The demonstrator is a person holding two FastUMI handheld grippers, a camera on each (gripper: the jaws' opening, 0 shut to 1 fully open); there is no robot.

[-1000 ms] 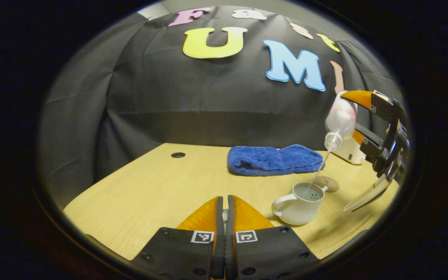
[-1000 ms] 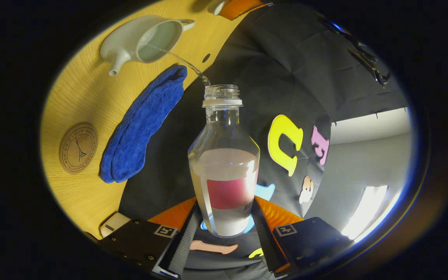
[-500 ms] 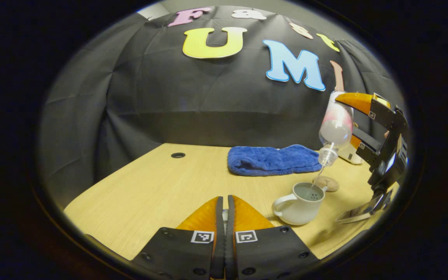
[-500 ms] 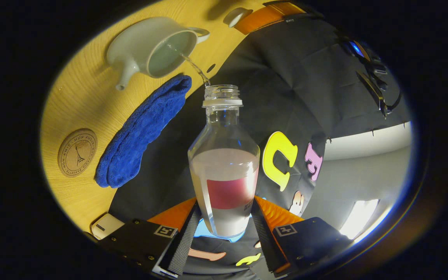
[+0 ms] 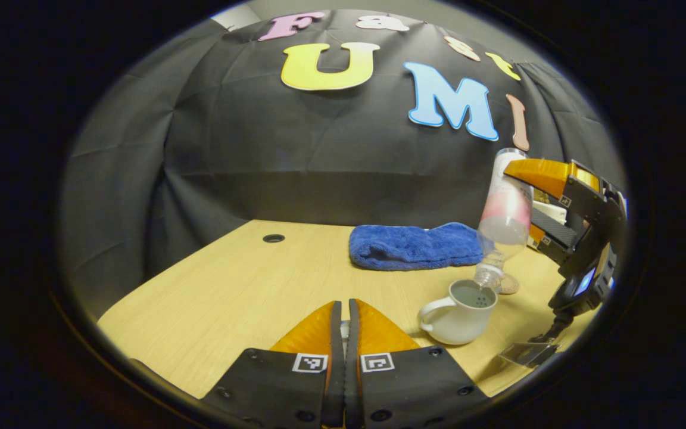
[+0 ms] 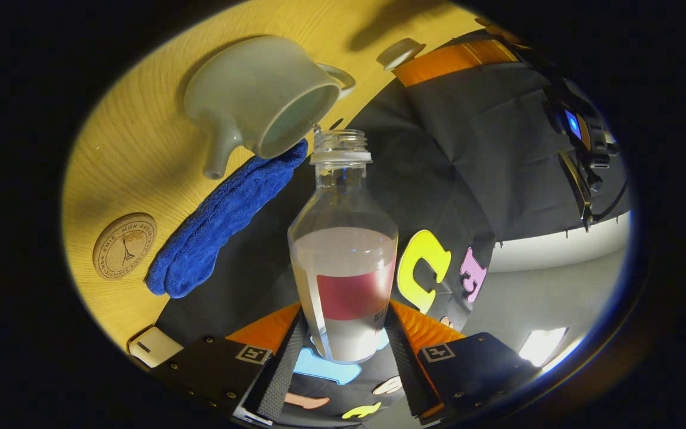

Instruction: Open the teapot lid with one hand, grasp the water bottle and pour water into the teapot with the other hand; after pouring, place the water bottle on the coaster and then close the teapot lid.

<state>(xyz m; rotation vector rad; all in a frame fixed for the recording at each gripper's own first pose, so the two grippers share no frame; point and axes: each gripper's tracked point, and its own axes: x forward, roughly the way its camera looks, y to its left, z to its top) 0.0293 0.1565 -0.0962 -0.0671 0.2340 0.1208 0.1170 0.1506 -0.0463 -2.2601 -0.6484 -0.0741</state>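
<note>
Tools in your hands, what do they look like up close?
The left tool and the right tool each have a black body with small screws, two wedge-shaped fingers with ridged sides, and a square black-and-white marker at each finger's base. In the left gripper view, the right tool's frame looks angular and black, with a small blue light.

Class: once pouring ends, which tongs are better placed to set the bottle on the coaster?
Right. The right tongs already grip the bottle; the left tongs hold the lid.
</note>
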